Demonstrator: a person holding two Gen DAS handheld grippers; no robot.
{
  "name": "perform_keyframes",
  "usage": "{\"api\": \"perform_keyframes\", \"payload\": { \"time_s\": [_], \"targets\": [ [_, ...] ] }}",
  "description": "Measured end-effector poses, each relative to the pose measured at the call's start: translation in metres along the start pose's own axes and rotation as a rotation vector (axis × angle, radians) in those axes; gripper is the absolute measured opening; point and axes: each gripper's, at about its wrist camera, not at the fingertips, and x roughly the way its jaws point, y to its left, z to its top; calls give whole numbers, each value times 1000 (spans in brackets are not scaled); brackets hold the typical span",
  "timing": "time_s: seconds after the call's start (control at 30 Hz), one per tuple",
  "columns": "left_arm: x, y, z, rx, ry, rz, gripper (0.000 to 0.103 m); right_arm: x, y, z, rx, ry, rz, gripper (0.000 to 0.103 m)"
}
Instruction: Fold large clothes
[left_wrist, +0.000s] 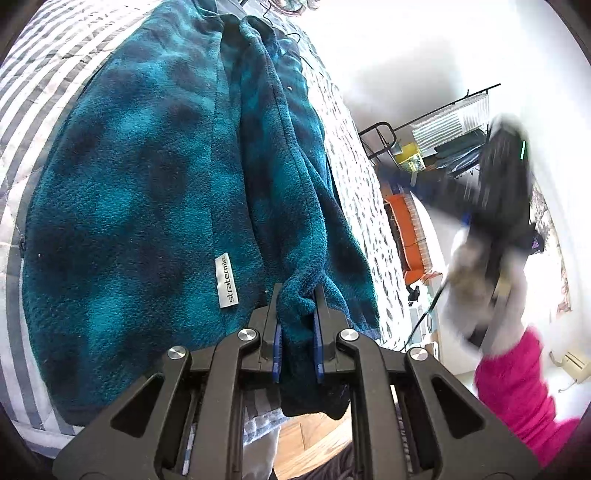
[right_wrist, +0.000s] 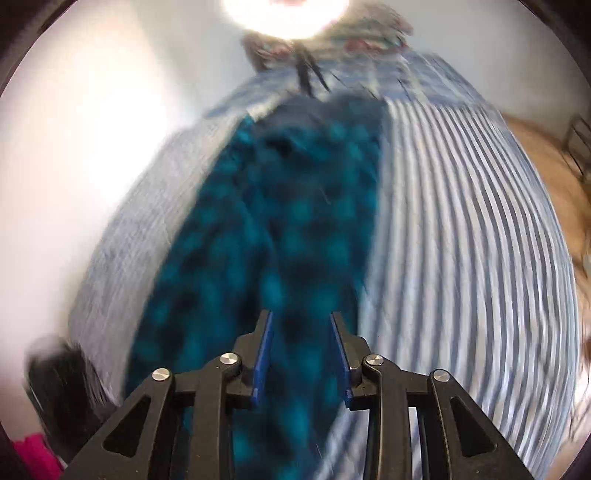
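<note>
Teal plaid fleece jacket spread on striped quilt; left gripper clamped on bunched hem at quilt's edge, right gripper parted, empty above fleece; risk: thick hem slipping, dragging fold crooked

Striped grey-and-white quilt covering a bed, patterned side panel of the quilt falling toward the floor, orange crate beside the bed, black metal rack against white wall, wooden floor.
</note>
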Motion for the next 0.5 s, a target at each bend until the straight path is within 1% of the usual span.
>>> {"api": "perform_keyframes", "payload": {
  "time_s": [0.03, 0.1, 0.17, 0.23, 0.27, 0.3, 0.4, 0.43, 0.47, 0.5],
  "targets": [
    [0, 0, -4, 2, 5, 2, 11, 1, -5, -11, 20, 14, 4, 35],
    [-2, 6, -5, -6, 21, 1, 11, 9, -14, -51, 87, 51, 54, 35],
    [13, 8, 0, -26, 23, 17, 11, 16, -15, -78, 122, 72, 91, 35],
    [15, 9, -2, -40, 30, 47, 11, 26, -10, -97, 109, 104, 90, 30],
    [13, 10, -3, -41, 31, 57, 11, 32, -7, -105, 95, 126, 68, 29],
    [11, 10, -5, -37, 29, 66, 11, 35, -5, -110, 87, 143, 44, 28],
    [-12, 4, -11, -5, -19, 123, 12, 29, -5, -117, 92, 140, 64, 29],
    [-20, 1, -12, 8, -39, 138, 16, 23, -5, -116, 87, 122, 75, 33],
    [-28, -1, -12, 21, -62, 156, 17, 15, -6, -115, 87, 99, 85, 34],
    [-33, -5, -13, 31, -85, 170, 19, 6, -8, -115, 92, 70, 92, 37]
  ]
}}
